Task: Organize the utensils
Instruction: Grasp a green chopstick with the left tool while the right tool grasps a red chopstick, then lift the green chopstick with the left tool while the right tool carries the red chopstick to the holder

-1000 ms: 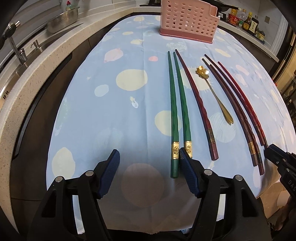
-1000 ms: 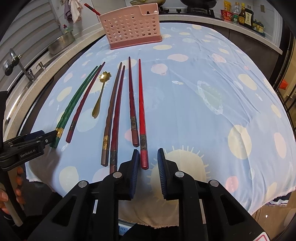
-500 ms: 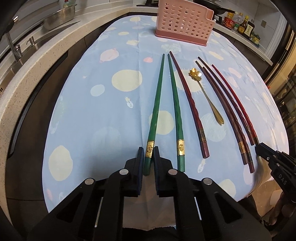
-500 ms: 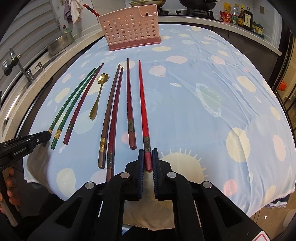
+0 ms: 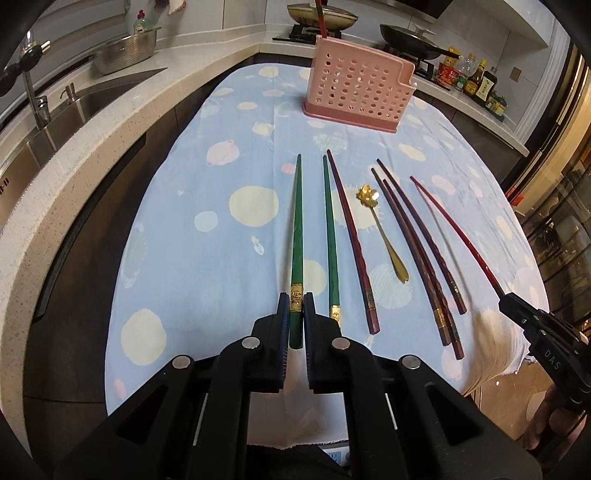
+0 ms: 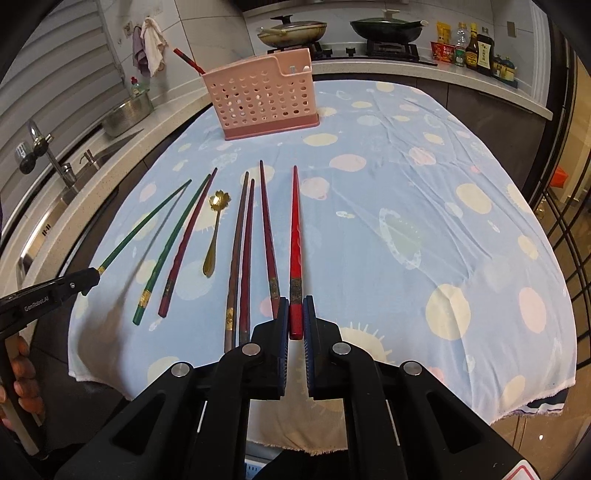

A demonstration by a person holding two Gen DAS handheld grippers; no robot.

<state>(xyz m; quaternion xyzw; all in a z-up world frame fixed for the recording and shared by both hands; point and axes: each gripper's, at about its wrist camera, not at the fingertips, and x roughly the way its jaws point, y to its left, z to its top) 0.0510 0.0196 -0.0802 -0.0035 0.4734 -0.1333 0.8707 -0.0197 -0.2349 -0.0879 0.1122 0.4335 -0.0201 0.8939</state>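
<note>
My left gripper (image 5: pixel 295 301) is shut on the thick end of a green chopstick (image 5: pixel 297 236) and holds it lifted above the blue spotted cloth (image 5: pixel 184 258). My right gripper (image 6: pixel 295 304) is shut on the thick end of a red chopstick (image 6: pixel 295 229), also lifted. A second green chopstick (image 5: pixel 330 236), several dark red and brown chopsticks (image 5: pixel 417 251) and a gold flower spoon (image 5: pixel 384 232) lie on the cloth. The pink perforated utensil holder (image 5: pixel 354 94) stands at the far end with one red chopstick (image 6: pixel 188 61) in it.
A counter with a sink (image 5: pixel 66 110), a tap and a metal bowl (image 5: pixel 125 53) runs along the left. Pans on a stove (image 6: pixel 384 31) and sauce bottles (image 6: pixel 476 50) stand behind the holder. The cloth's near edge (image 6: pixel 295 439) hangs over the table front.
Both grippers closed on their chopsticks, left on the green one and right on the red one, and raised them off the cloth. The views rose with them.
</note>
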